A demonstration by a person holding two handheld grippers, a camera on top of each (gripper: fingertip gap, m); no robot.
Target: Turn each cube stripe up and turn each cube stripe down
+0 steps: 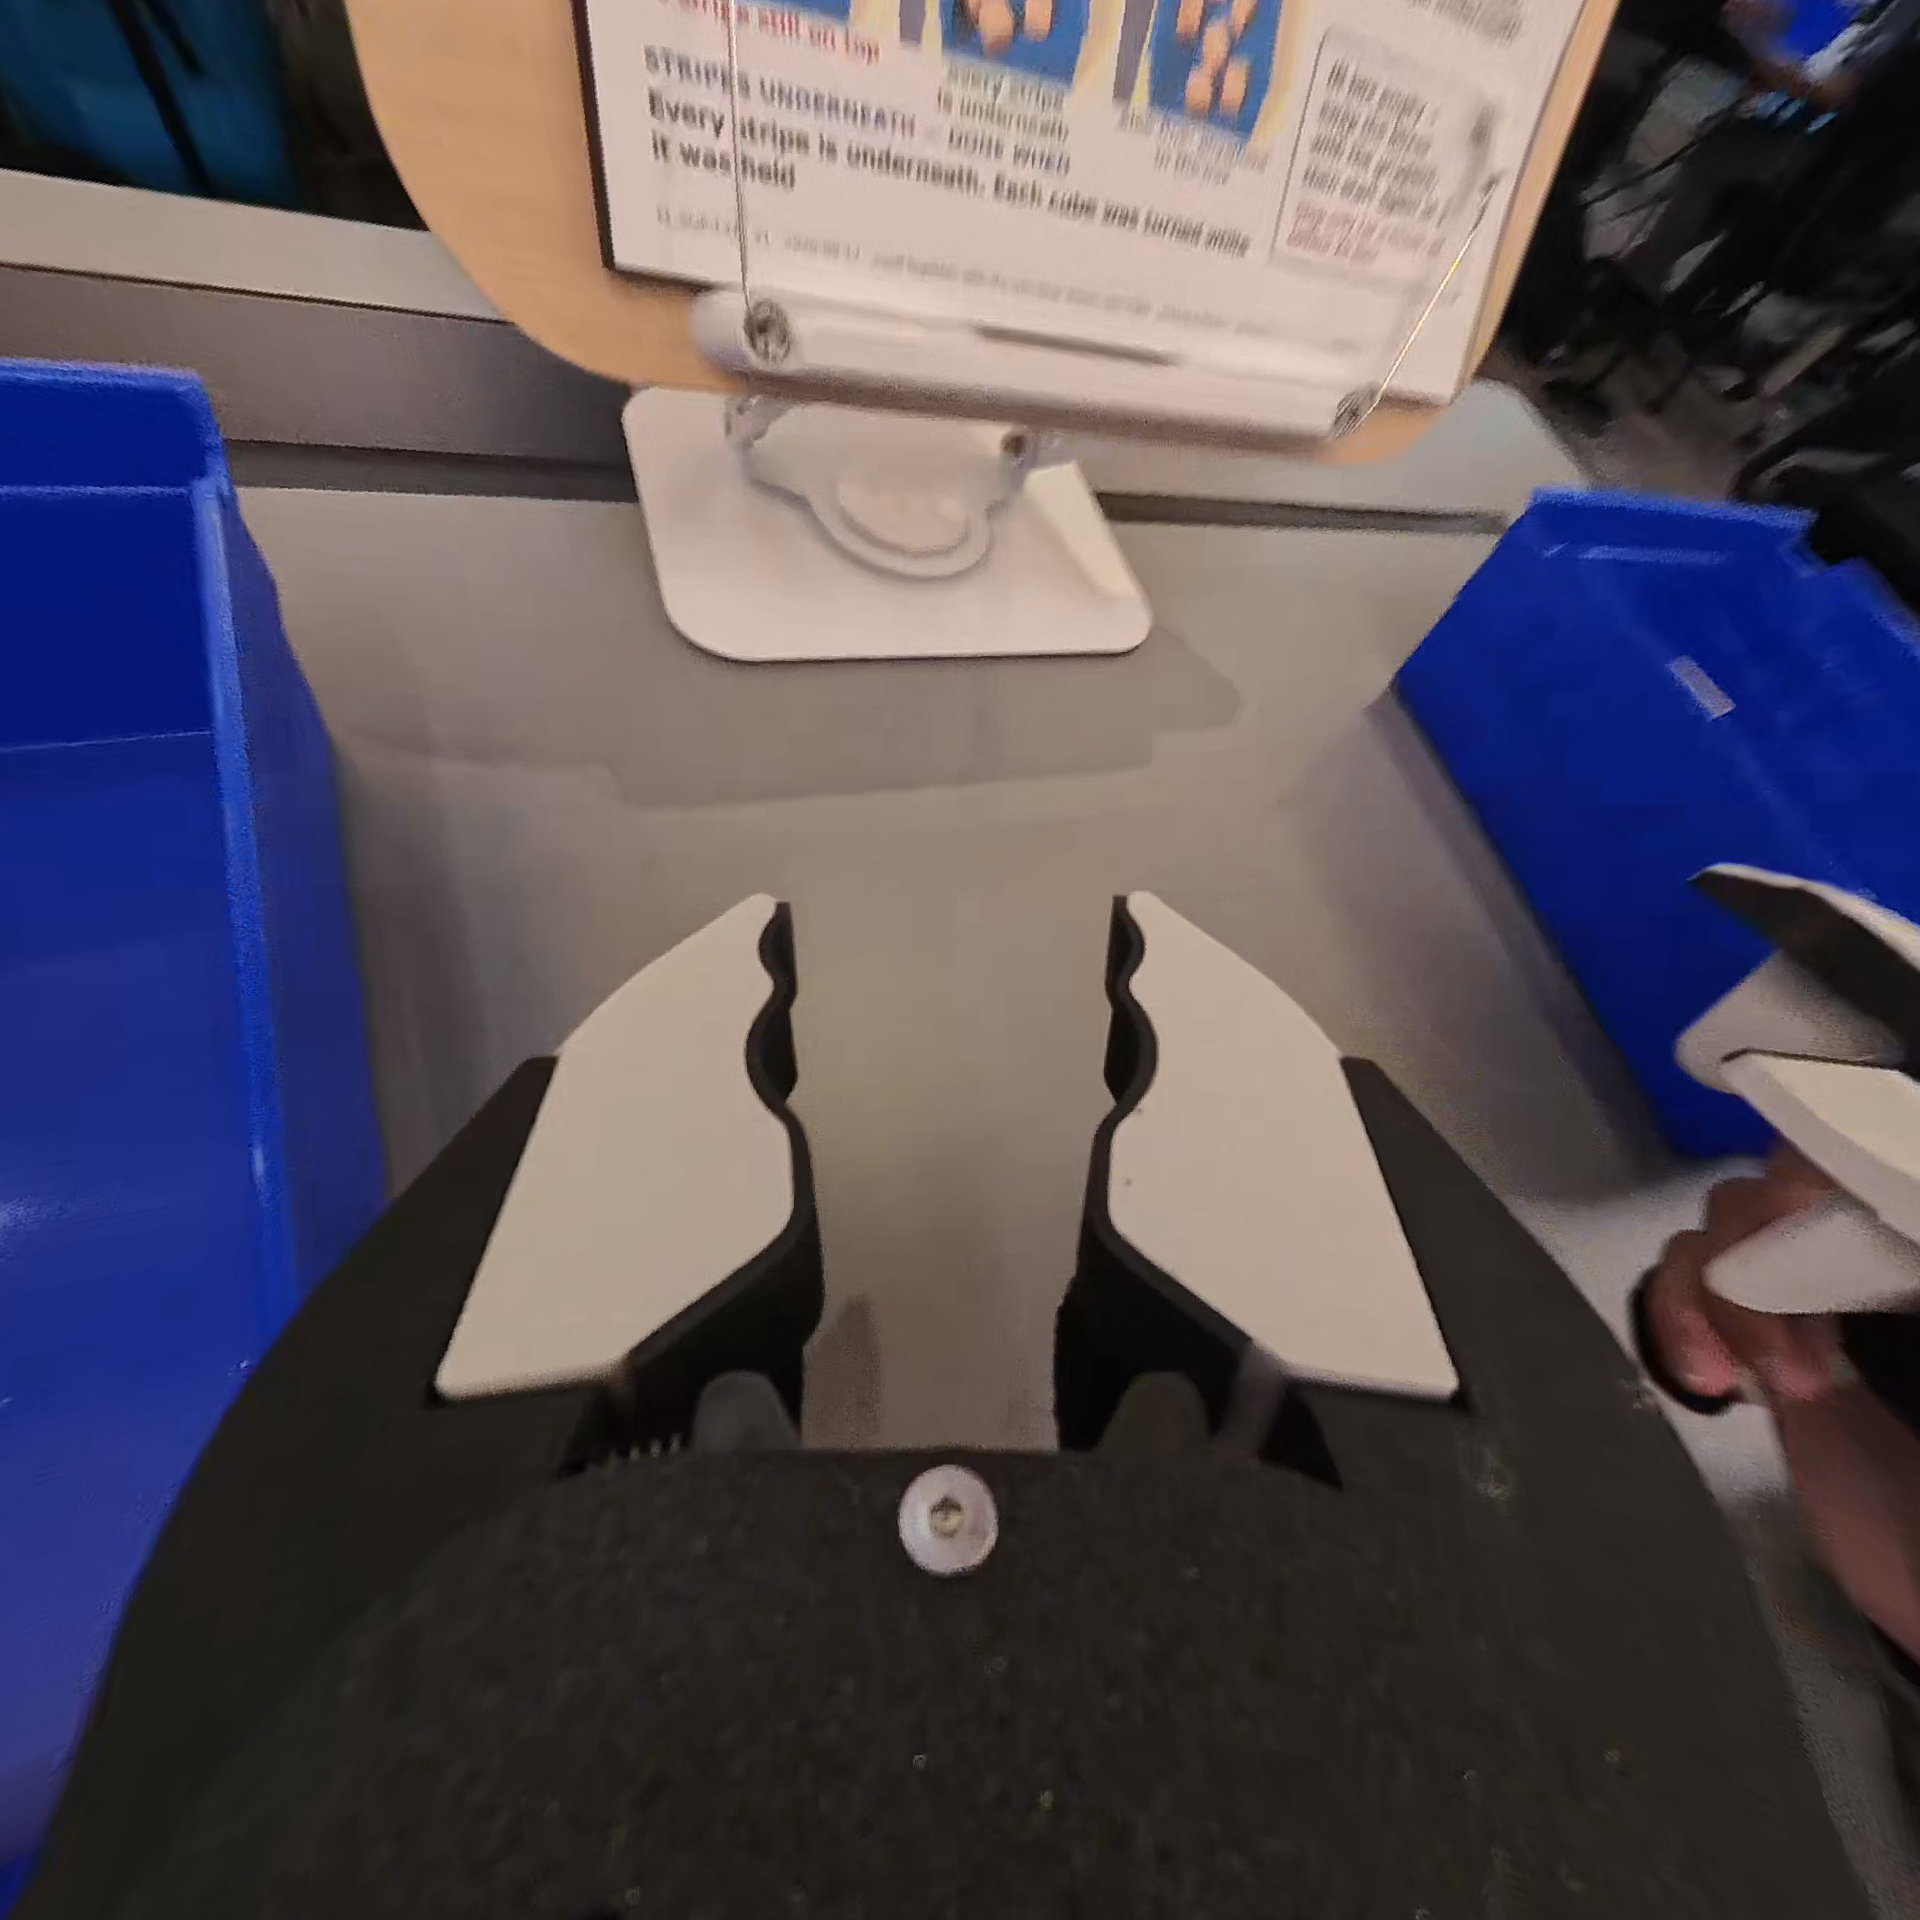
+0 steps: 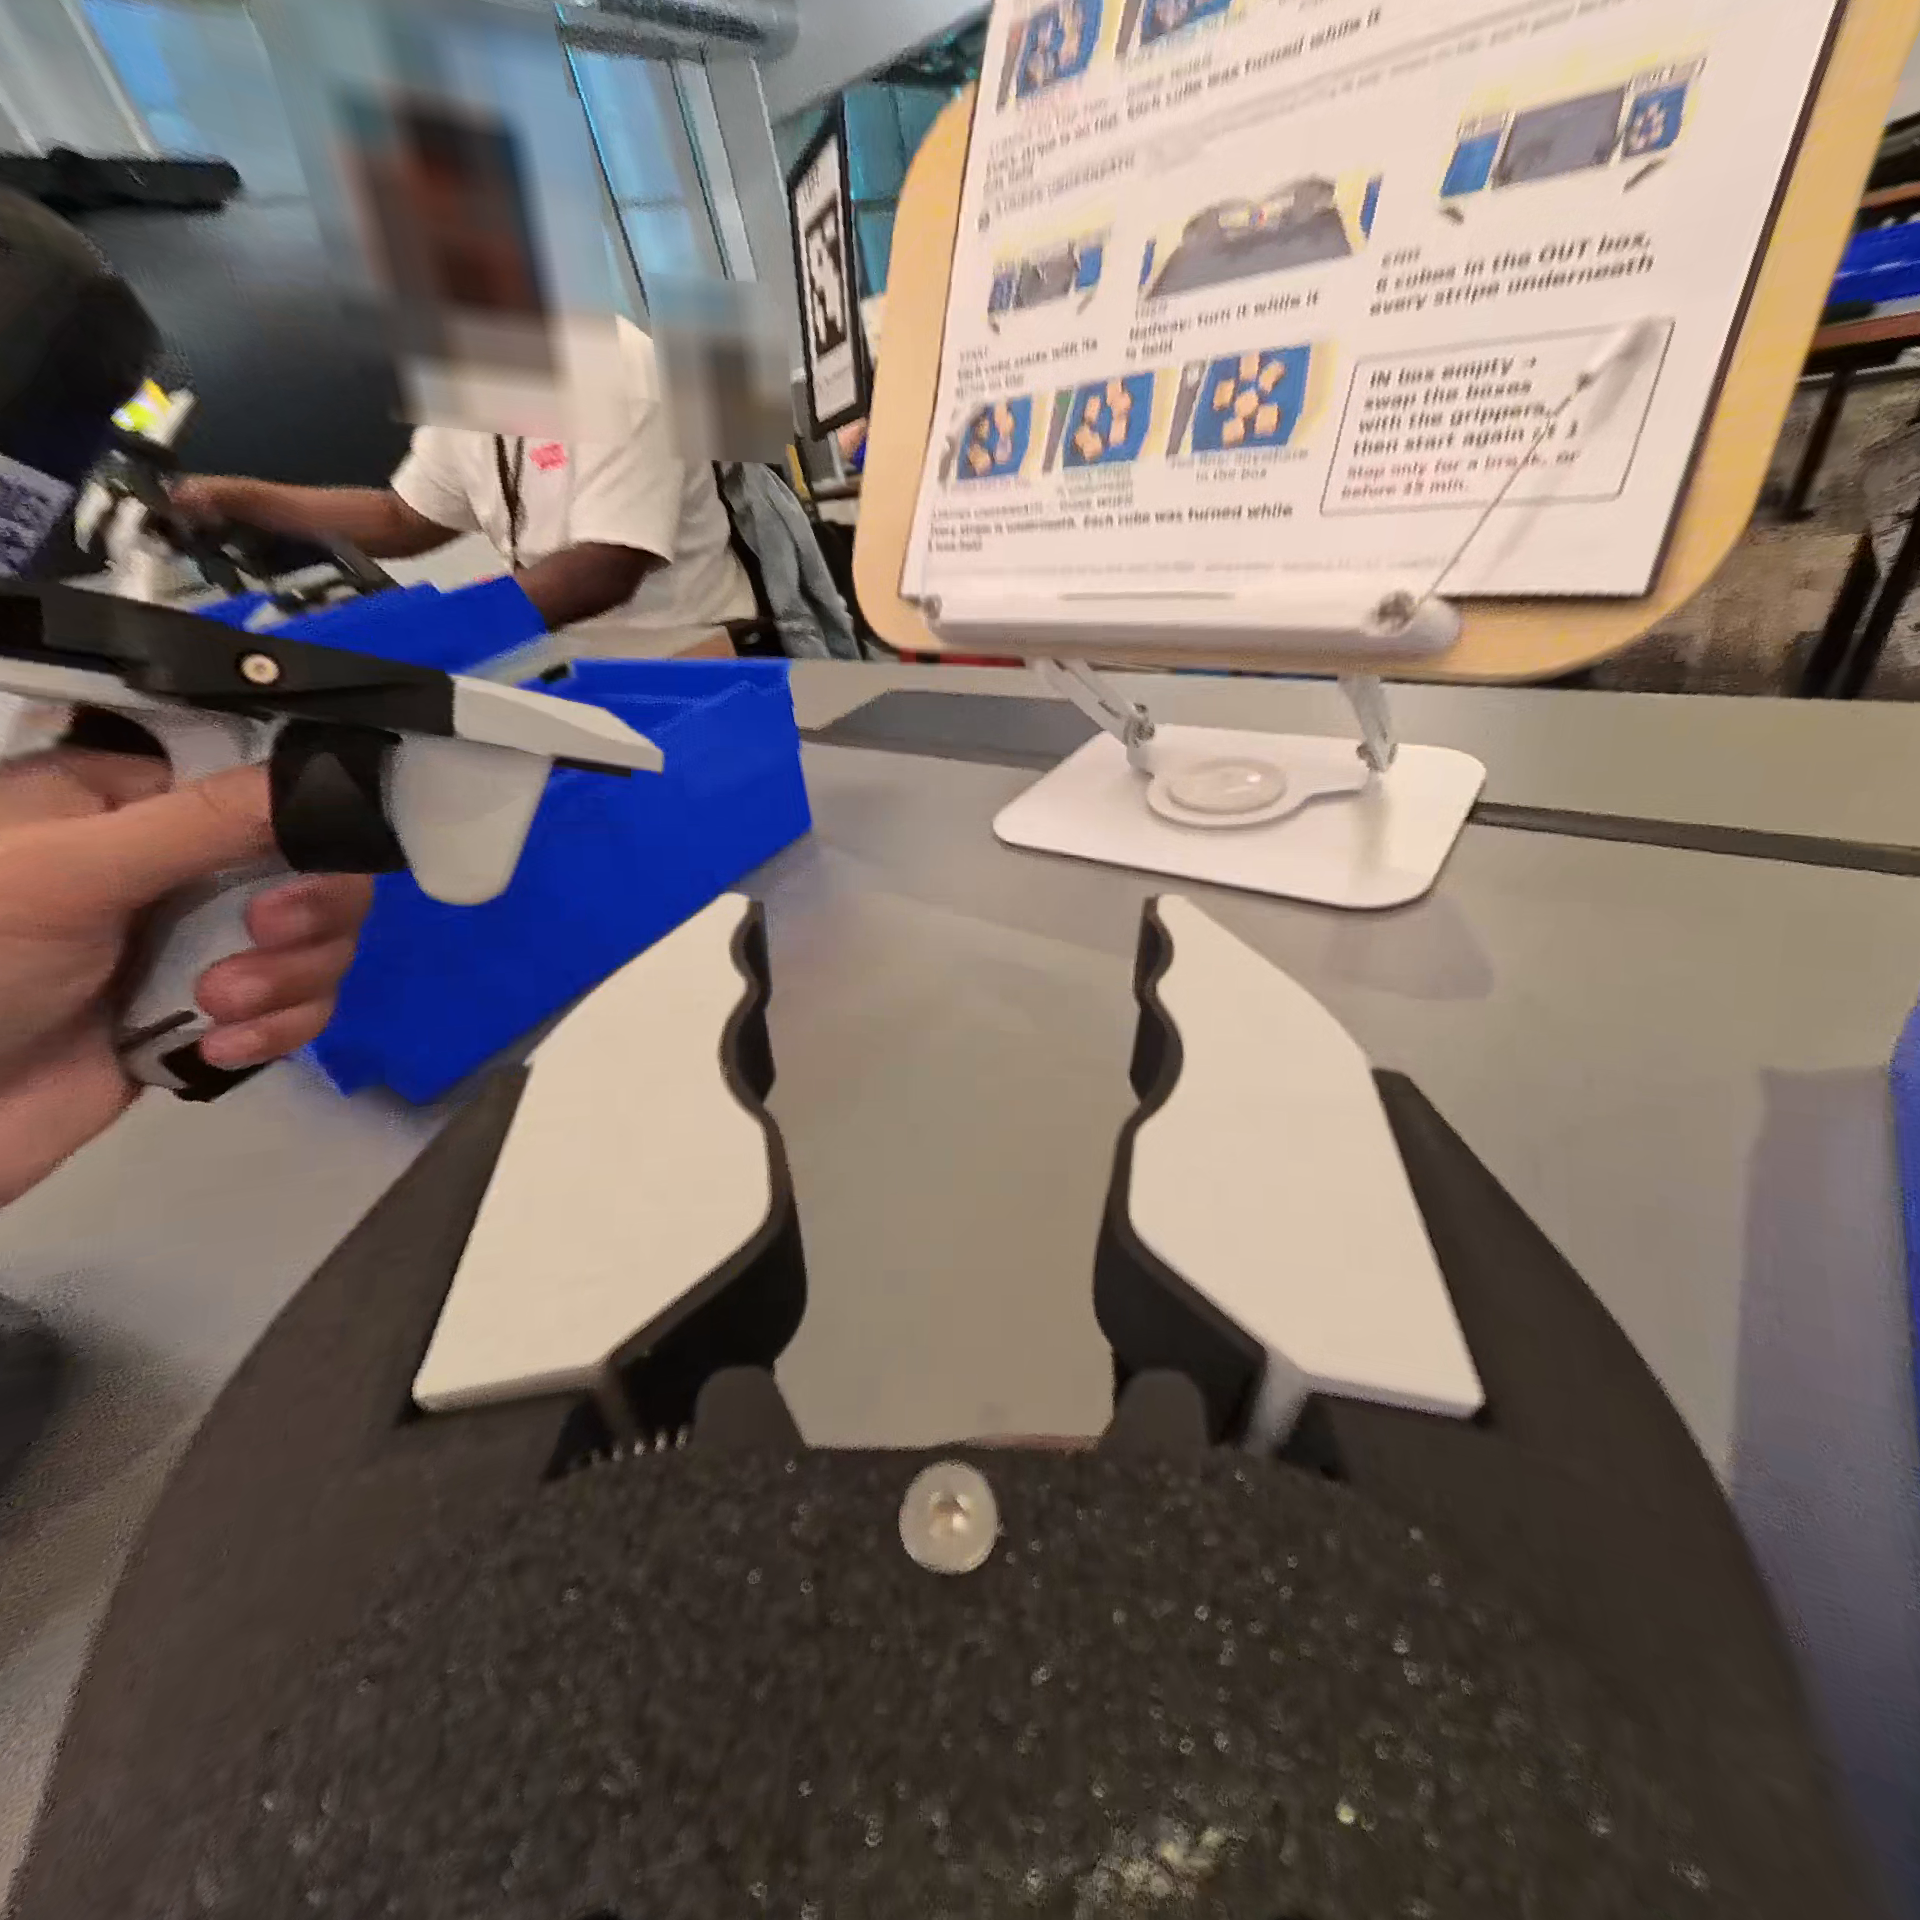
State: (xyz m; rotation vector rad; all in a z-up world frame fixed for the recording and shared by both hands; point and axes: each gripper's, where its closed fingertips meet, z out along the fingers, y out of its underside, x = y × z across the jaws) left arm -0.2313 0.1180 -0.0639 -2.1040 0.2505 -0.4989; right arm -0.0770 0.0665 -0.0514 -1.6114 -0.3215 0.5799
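Note:
No cube shows in either view. My left gripper (image 1: 951, 914) is open and empty above the grey table (image 1: 935, 748), between two blue bins. The left blue bin (image 1: 125, 831) fills the left edge; its inside is mostly hidden. The right blue bin (image 1: 1621, 790) stands at the right. My right gripper (image 2: 951, 914) is open and empty over the table (image 2: 935, 1091). The left gripper also shows in the right wrist view (image 2: 623, 753), held by a hand in front of a blue bin (image 2: 582, 883). The right gripper's fingers (image 1: 1829, 1101) show at the right edge of the left wrist view.
A white stand (image 1: 894, 551) carries a board with an instruction sheet (image 1: 997, 166) at the table's back; it also shows in the right wrist view (image 2: 1247, 810). A sliver of another blue bin (image 2: 1907, 1091) is at the right edge. A person (image 2: 540, 520) sits behind the table.

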